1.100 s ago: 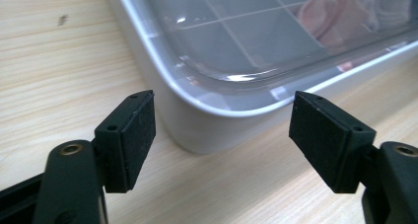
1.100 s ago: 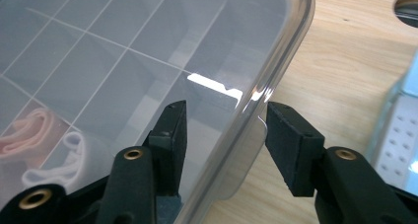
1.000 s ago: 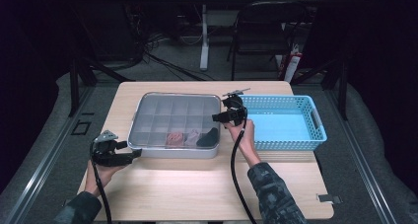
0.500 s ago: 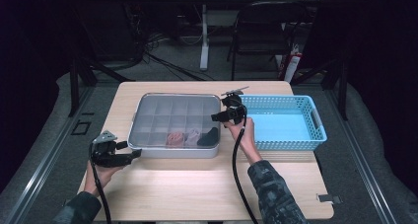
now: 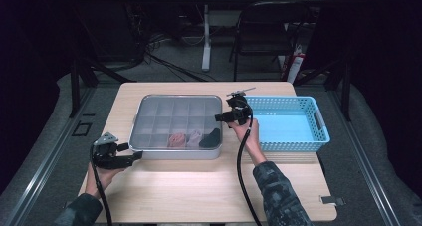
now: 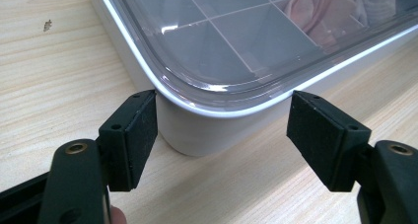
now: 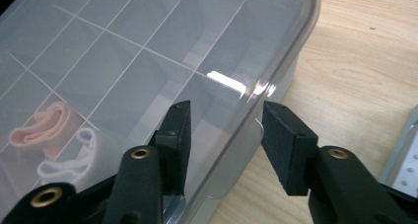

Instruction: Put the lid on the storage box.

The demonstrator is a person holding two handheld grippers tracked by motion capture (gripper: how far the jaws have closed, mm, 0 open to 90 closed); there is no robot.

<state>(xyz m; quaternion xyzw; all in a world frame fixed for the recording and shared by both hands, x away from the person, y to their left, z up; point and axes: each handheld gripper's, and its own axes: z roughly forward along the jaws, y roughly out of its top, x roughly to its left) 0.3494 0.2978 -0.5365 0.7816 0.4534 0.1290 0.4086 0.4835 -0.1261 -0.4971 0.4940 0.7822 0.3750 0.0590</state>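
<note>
A white compartment box with a clear lid (image 5: 164, 111) lies mid-table, with pink (image 5: 175, 139), white (image 5: 194, 137) and dark (image 5: 213, 136) rolled cloths in its front row. My left gripper (image 5: 134, 156) is open at the box's near left corner (image 6: 197, 135), one pad on each side of it (image 6: 222, 132). My right gripper (image 5: 219, 117) straddles the lid's right rim (image 7: 276, 76), its jaws just closing. One pad is over the lid and the other outside the rim with a gap (image 7: 224, 140), so it is open.
A light blue mesh basket (image 5: 293, 145) stands right of the box, its corner beside my right gripper (image 7: 401, 155). Bare wooden table (image 5: 199, 196) lies in front of the box. Chairs and cables stand beyond the far edge.
</note>
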